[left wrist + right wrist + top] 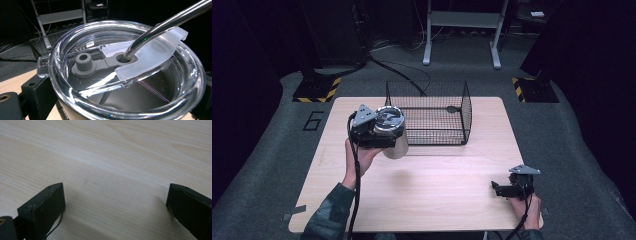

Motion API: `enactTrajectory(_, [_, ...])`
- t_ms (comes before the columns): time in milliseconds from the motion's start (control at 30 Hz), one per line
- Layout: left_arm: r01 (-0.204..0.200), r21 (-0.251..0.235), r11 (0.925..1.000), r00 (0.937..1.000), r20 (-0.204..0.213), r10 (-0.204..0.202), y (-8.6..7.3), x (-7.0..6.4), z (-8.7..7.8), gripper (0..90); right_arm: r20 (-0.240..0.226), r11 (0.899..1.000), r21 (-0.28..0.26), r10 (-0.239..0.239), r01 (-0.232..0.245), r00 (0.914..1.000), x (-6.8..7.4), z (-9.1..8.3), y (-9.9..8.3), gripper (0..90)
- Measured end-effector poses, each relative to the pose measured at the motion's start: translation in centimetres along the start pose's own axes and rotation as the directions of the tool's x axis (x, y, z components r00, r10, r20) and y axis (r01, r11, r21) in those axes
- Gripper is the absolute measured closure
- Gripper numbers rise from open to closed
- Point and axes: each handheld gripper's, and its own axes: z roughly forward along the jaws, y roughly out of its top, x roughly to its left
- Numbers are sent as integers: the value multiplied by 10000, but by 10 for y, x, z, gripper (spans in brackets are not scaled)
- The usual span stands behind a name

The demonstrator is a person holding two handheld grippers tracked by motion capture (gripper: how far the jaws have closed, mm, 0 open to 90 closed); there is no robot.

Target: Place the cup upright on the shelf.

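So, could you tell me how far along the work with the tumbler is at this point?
Done: the left claw has the steel tumbler gripped and lifted off the table, with its clear lid and metal straw in place. In hand: it hangs beside the wire basket. Left, probably: setting it inside the basket. The right claw rests open, holding nothing.

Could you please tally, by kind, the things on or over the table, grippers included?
Steel tumbler with clear lid and metal straw: 1
Black wire basket: 1
Grippers: 2, left gripper, right gripper
Total: 4
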Motion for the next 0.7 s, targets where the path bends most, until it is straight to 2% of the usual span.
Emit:
enactTrajectory(200, [-203, 51, 9998, 9997, 127, 202, 14, -4, 8, 37, -9, 10000, -6, -28, 28, 10000, 0, 0, 0, 16])
enactTrajectory(700, [-417, 59, 9991, 9984, 372, 415, 33, -8, 23, 37, -8, 10000, -8, -23, 23, 10000, 0, 0, 0, 17])
